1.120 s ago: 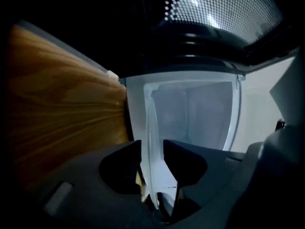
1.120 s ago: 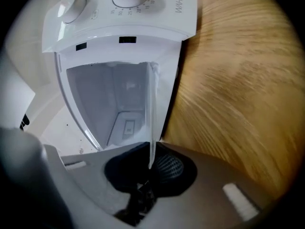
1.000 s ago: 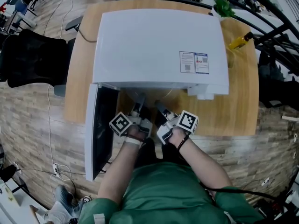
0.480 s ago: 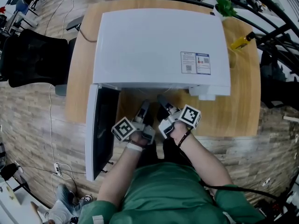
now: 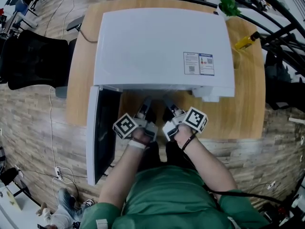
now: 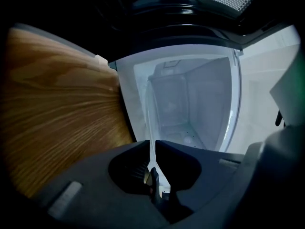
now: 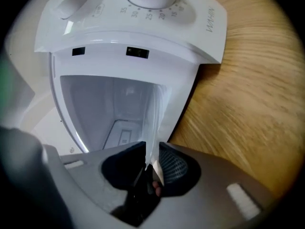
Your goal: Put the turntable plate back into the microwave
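The white microwave point(image 5: 162, 46) stands on the wooden table point(image 5: 243, 104) with its door point(image 5: 101, 132) swung open to the left. Both grippers reach side by side toward its open front. The clear glass turntable plate point(image 6: 151, 123) shows edge-on as a thin pale line rising from my left gripper point(image 6: 152, 144), which is shut on its rim. In the right gripper view the plate point(image 7: 155, 118) stands between the jaws of my right gripper point(image 7: 152, 149); those jaws are opening, though they still touch the glass. The empty white cavity point(image 6: 190, 104) lies just ahead. In the head view the left gripper point(image 5: 146, 103) and right gripper point(image 5: 169, 101) point under the microwave's front edge.
The control panel with its dials point(image 7: 143, 4) sits beside the cavity opening. A yellow object point(image 5: 245, 42) and a green plant point(image 5: 228, 6) lie at the table's back right. A black chair point(image 5: 33, 58) stands on the floor to the left.
My left gripper drew back a little from the microwave, then came forward again. The right gripper edged slightly to the right. The microwave and its door have not moved.
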Available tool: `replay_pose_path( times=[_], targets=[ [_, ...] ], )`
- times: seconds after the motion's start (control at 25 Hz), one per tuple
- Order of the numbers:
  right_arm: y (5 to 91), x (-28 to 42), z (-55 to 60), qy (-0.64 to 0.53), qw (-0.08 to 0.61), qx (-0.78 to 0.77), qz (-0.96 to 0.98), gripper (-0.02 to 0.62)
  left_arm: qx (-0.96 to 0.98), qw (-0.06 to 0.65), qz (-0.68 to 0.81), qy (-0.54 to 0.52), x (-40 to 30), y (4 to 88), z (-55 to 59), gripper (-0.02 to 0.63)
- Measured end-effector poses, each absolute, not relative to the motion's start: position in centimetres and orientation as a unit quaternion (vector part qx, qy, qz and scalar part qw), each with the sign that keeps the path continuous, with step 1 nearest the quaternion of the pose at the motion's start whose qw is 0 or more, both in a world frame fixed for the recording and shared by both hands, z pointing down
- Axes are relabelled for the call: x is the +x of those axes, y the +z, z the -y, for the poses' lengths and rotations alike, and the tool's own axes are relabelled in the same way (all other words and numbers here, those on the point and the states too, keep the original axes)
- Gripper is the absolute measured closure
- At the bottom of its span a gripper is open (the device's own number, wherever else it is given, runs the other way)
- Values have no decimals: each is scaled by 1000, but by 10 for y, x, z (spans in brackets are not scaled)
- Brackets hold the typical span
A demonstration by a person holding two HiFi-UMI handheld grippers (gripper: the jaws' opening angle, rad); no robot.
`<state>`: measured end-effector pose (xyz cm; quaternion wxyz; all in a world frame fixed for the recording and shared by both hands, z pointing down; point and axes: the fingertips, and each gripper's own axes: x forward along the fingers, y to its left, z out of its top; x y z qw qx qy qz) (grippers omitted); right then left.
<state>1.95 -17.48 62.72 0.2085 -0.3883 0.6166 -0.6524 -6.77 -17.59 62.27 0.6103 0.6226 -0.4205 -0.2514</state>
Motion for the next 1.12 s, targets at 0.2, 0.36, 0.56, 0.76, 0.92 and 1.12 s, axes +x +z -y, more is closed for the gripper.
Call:
replay_pose_path(
  times=[0.2,0.36,0.56,0.76,0.92,1.12],
  targets=[
    [629,27,187,-638,208,-396,-626,548,623,609,423,-251,-72,623,181,560],
    [629,30,193,-634,197,-405,-629,552,622,611,423,-246,-71,624,184,560],
    [629,28,201,-634,180,-415,-627,552,617,611,430,-247,-73,623,192,565],
    [627,24,208,-633,168,-420,-628,552,612,610,436,-252,-77,623,201,565],
    [624,23,210,-633,171,-424,-626,552,608,612,436,-256,-78,621,204,565],
    [620,26,217,-627,173,-431,-626,552,609,612,433,-260,-75,618,209,565]
  ],
)
